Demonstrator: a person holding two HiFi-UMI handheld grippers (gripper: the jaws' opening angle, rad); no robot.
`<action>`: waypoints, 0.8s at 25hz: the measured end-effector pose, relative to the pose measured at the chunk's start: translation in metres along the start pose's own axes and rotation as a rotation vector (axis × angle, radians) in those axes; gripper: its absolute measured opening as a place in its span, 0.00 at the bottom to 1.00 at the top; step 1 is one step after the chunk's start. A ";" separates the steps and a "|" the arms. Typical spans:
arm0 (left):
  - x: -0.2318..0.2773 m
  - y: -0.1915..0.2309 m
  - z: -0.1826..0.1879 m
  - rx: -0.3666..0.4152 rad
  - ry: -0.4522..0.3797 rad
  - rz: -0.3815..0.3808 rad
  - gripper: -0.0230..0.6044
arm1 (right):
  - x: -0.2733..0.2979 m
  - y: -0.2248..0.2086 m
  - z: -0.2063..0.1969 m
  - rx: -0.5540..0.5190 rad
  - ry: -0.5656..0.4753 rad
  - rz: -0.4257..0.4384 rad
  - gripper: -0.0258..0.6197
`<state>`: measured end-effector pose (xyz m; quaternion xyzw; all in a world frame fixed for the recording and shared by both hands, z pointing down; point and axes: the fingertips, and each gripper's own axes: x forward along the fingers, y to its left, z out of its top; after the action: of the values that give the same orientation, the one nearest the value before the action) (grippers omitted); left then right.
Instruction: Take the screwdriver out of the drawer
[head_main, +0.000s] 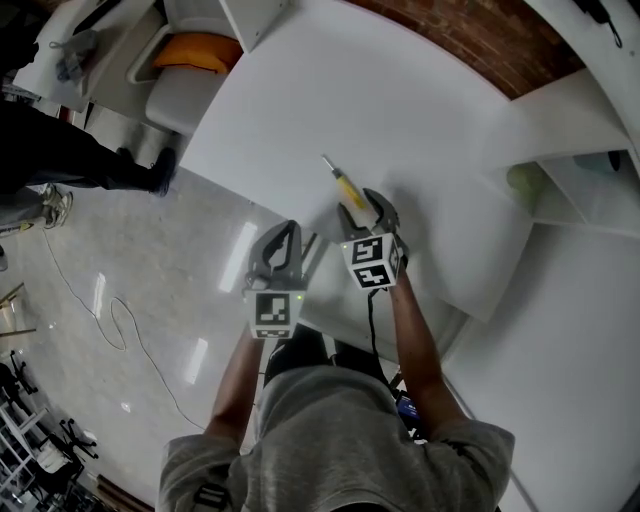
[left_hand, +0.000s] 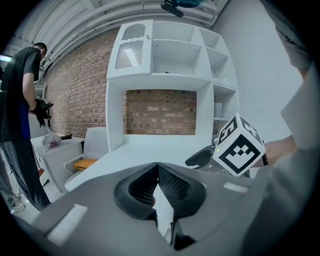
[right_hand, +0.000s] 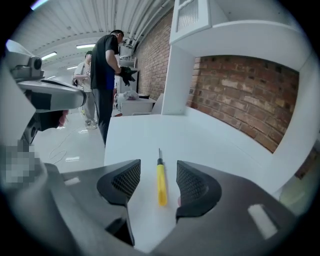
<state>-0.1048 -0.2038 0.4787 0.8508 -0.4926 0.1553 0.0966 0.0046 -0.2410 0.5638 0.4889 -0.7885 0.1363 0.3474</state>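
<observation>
A yellow-handled screwdriver (head_main: 345, 187) (right_hand: 161, 182) lies flat on the white tabletop (head_main: 400, 110), its thin metal tip pointing away from me. My right gripper (head_main: 366, 208) (right_hand: 158, 176) hangs just above it, open, with a pad on each side of the handle and neither touching it. My left gripper (head_main: 289, 230) (left_hand: 157, 168) is beside the right one, over the table's near edge; its jaws meet at the tips, shut on nothing. The right gripper's marker cube (left_hand: 238, 145) shows in the left gripper view.
A white shelf unit (left_hand: 165, 65) with a brick back wall stands at the far end of the tabletop. A green object (head_main: 524, 184) sits in a shelf at the right. A person in dark clothes (right_hand: 106, 75) stands by a side counter (left_hand: 65, 150). A cable (head_main: 110, 320) lies on the floor.
</observation>
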 end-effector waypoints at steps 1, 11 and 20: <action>-0.005 -0.002 0.004 0.002 -0.007 0.006 0.06 | -0.007 0.002 0.005 -0.003 -0.016 -0.002 0.40; -0.054 -0.028 0.043 0.026 -0.088 0.072 0.06 | -0.084 0.015 0.032 0.004 -0.169 0.019 0.32; -0.100 -0.065 0.065 0.035 -0.153 0.118 0.06 | -0.165 0.013 0.038 0.012 -0.293 -0.025 0.21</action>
<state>-0.0838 -0.1112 0.3809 0.8311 -0.5451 0.1041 0.0345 0.0243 -0.1443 0.4260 0.5154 -0.8238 0.0641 0.2272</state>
